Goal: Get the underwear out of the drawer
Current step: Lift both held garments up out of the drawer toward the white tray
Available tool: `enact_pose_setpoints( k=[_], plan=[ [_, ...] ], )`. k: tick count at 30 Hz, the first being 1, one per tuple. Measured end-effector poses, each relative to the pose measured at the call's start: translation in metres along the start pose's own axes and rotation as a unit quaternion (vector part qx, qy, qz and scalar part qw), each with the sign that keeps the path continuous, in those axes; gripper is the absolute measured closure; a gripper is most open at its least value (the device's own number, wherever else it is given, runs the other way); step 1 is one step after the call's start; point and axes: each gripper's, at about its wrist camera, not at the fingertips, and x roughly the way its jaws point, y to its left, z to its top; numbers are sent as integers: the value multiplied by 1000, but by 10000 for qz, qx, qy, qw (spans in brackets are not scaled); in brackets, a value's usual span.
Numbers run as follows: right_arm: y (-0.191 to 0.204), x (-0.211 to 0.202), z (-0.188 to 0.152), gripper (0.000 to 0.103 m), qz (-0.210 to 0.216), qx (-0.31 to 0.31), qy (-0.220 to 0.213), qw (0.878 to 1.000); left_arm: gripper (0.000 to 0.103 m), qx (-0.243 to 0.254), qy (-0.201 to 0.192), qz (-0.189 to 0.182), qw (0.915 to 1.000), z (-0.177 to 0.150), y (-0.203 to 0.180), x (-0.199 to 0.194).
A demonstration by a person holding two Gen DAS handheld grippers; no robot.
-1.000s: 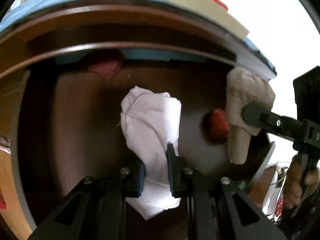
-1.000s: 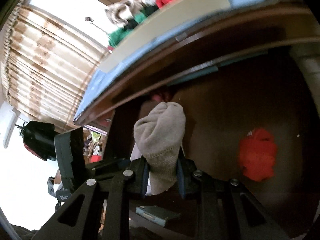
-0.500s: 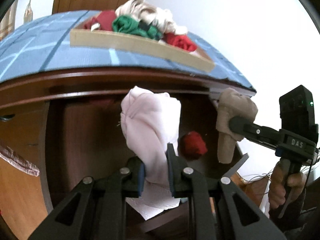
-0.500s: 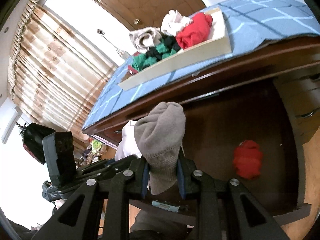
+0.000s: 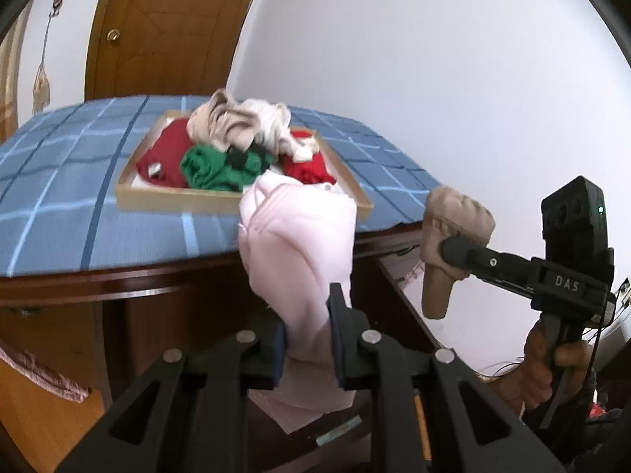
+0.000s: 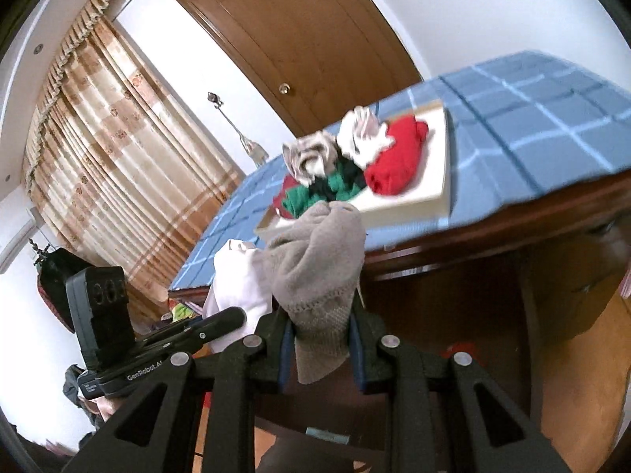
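My left gripper (image 5: 307, 315) is shut on pale pink underwear (image 5: 297, 244), held above the open dark wooden drawer (image 5: 398, 287). My right gripper (image 6: 321, 315) is shut on grey-beige underwear (image 6: 319, 256), also lifted above the drawer; the same piece also shows at the right of the left wrist view (image 5: 449, 228). The left gripper's pink piece shows in the right wrist view (image 6: 236, 280). A red garment (image 6: 459, 351) lies in the drawer, mostly hidden behind the right gripper.
A wooden tray (image 5: 165, 197) holding red, green, black and beige clothes (image 5: 221, 157) sits on the blue checked cloth (image 5: 59, 181) over the cabinet top. A wooden door (image 6: 315, 39) and curtains (image 6: 118, 157) stand behind. A white wall is at the right.
Both grippers have risen out of the drawer with their underwear. The view went from the drawer interior to the cabinet top with the tray.
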Motion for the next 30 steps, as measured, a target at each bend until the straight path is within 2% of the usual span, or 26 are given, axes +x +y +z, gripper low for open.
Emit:
enact_pose_setpoints(
  k=[12,30],
  plan=[
    [21,-13,26,77,8,-259,-338,9991,86,362,-285,148,9988,34,-18,-2],
    [38,-11,64,77,-393,-615,-823,9939,86,623,-715,432,9946,84,-33,4]
  ],
)
